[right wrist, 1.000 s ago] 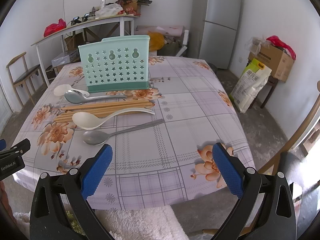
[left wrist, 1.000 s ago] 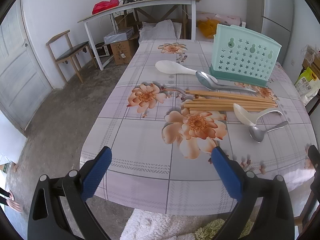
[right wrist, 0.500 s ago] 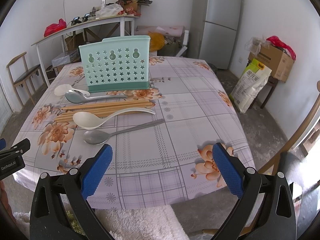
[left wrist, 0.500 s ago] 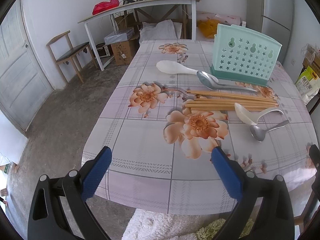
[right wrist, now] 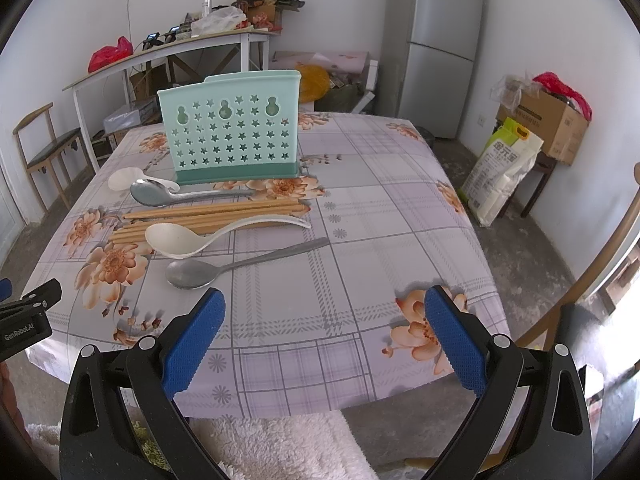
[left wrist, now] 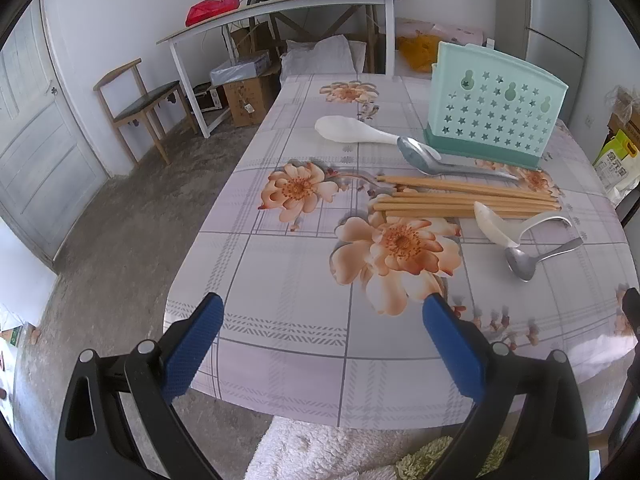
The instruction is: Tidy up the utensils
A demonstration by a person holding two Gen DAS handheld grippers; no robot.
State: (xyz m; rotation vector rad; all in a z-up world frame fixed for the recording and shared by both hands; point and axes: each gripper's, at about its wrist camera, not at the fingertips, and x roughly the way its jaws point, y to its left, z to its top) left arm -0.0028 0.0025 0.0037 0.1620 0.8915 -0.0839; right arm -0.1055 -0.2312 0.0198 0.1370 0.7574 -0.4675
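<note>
A mint-green utensil holder (right wrist: pixel 231 130) (left wrist: pixel 494 114) with star holes stands upright on the floral tablecloth (right wrist: pixel 360 208). In front of it lie a white rice paddle (left wrist: pixel 352 131), a large metal spoon (right wrist: pixel 160 194) (left wrist: pixel 428 158), a row of wooden chopsticks (right wrist: pixel 208 216) (left wrist: pixel 460 200), a white ladle spoon (right wrist: pixel 180 240) (left wrist: pixel 496 226) and a smaller metal spoon (right wrist: pixel 196 274) (left wrist: pixel 520 264). My right gripper (right wrist: pixel 322 328) is open above the table's near edge, just short of the small spoon. My left gripper (left wrist: pixel 320 332) is open over the near left corner, holding nothing.
A wooden chair (left wrist: pixel 140 100) and a long white workbench (left wrist: pixel 280 8) with clutter stand beyond the table. A fridge (right wrist: pixel 436 40), a rice sack (right wrist: pixel 504 168) and a cardboard box (right wrist: pixel 548 120) sit to the right. A fluffy white cloth (right wrist: pixel 280 448) lies below the grippers.
Both grippers have crept slightly forward toward the table; the utensils lie unmoved and both jaws stay open.
</note>
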